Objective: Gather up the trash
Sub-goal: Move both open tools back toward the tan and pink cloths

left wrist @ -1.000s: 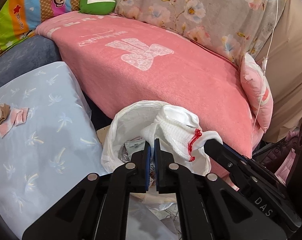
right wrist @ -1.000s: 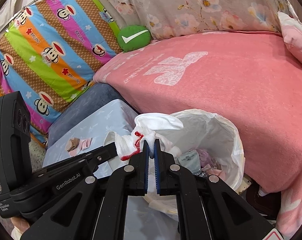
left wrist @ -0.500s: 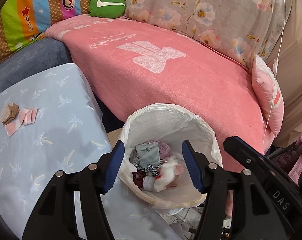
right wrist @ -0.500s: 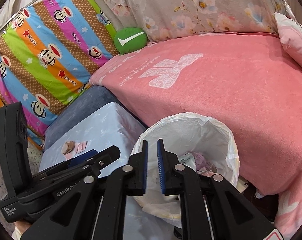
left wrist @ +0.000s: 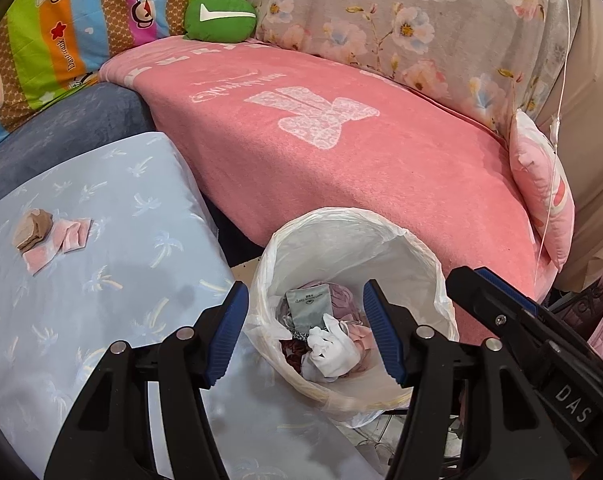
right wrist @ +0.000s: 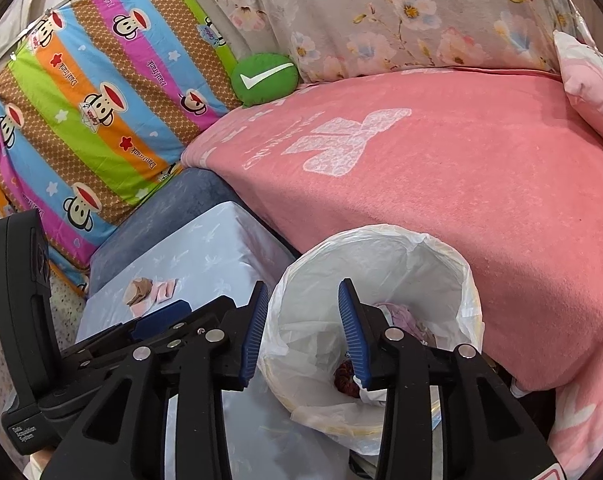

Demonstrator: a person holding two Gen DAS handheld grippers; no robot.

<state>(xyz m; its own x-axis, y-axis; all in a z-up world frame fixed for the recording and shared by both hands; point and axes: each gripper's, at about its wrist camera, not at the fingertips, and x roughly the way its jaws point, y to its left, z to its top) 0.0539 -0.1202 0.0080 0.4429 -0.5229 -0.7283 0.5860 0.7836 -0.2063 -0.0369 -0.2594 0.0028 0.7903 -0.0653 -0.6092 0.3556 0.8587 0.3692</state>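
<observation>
A trash bin lined with a white bag [left wrist: 353, 236] [right wrist: 381, 248] stands between the light-blue covered table and the pink couch. A white cloth with red trim [left wrist: 333, 348] lies inside it on other rubbish, with a grey packet [left wrist: 307, 306]. My left gripper [left wrist: 305, 334] is open and empty above the bin's near rim. My right gripper [right wrist: 303, 330] is open and empty over the bin. A small pile of brown and pink scraps [left wrist: 49, 236] [right wrist: 149, 294] lies on the table.
The light-blue cloth table [left wrist: 101, 300] is at the left. The pink blanket couch [left wrist: 341, 152] runs behind the bin, with a green cushion [left wrist: 219, 16], a pink pillow [left wrist: 541, 192] and striped monkey fabric [right wrist: 81, 100].
Both grippers were shut on the white cloth above the bin. Both opened, the left first, and the cloth now lies inside the bin.
</observation>
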